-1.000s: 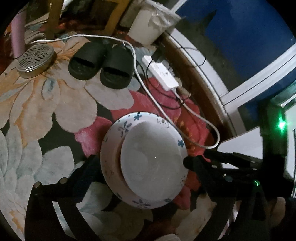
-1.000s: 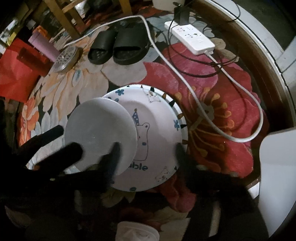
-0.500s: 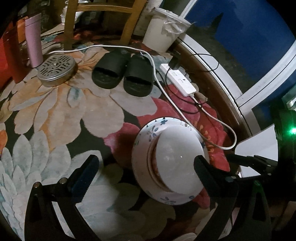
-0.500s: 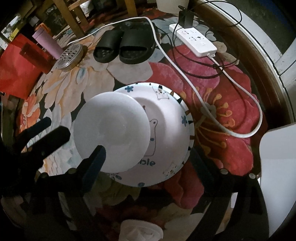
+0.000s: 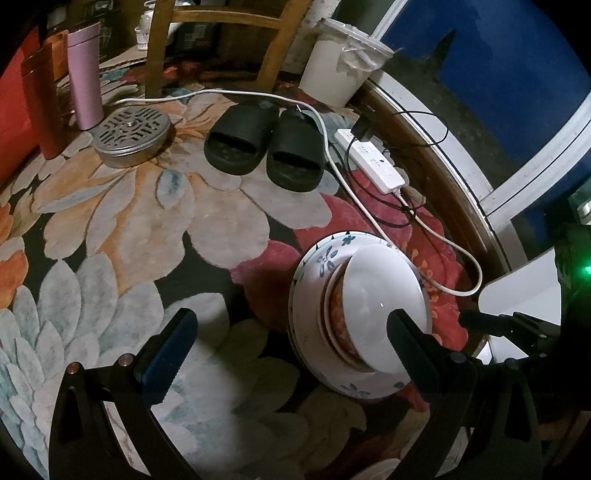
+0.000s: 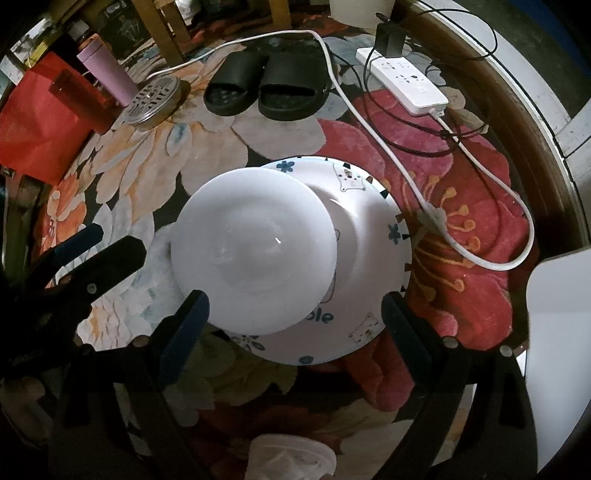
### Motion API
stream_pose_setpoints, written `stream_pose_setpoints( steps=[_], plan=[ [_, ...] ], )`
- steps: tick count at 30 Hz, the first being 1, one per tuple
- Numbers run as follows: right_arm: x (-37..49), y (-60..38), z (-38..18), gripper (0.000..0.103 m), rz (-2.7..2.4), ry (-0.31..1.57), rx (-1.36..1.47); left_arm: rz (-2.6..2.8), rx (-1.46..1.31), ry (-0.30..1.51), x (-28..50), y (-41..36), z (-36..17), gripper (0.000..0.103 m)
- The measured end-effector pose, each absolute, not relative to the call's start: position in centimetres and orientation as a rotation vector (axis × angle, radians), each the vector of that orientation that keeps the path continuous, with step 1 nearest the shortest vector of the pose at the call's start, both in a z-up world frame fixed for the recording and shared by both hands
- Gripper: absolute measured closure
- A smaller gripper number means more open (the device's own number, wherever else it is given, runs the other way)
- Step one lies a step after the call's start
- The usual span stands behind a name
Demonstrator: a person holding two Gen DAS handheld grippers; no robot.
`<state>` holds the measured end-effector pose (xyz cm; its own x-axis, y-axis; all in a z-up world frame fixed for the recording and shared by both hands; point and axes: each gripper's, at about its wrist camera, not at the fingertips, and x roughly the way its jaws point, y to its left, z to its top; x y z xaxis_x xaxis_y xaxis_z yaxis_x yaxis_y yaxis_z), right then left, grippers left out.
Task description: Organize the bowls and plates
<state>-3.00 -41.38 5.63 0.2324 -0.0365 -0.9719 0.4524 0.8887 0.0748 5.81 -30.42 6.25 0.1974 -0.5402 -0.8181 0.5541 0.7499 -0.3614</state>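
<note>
Writing: big plate [image 6: 369, 280] is showing "ple" under the white bowl [image 6: 255, 254].
Left view only: orange bowl [image 5: 338, 314] hiding underneath.
Grippers: left gripper [image 5: 288, 341] and right gripper [image 6: 295, 314] are gaping, holding nothing.

floral rug [image 5: 140, 221], wooden chair [image 5: 221, 33], dim light

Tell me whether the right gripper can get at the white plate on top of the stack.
Probably yes. The right gripper is open, right at the near edge of the white plate, which lies uncovered atop the patterned plate. The left gripper stands off to one side, not across the way.

black slippers [image 5: 264, 147] beside white power strip [image 5: 375, 164].
</note>
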Motion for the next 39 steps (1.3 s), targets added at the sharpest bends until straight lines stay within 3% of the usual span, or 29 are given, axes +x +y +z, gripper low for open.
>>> stream_pose_setpoints(
  steps=[39],
  plan=[
    [-2.6, -36.8, 5.8, 0.009, -0.345, 1.256, 0.359, -0.713, -0.037, 1.108, 5.3, -25.2, 6.8, 0.001]
  ],
)
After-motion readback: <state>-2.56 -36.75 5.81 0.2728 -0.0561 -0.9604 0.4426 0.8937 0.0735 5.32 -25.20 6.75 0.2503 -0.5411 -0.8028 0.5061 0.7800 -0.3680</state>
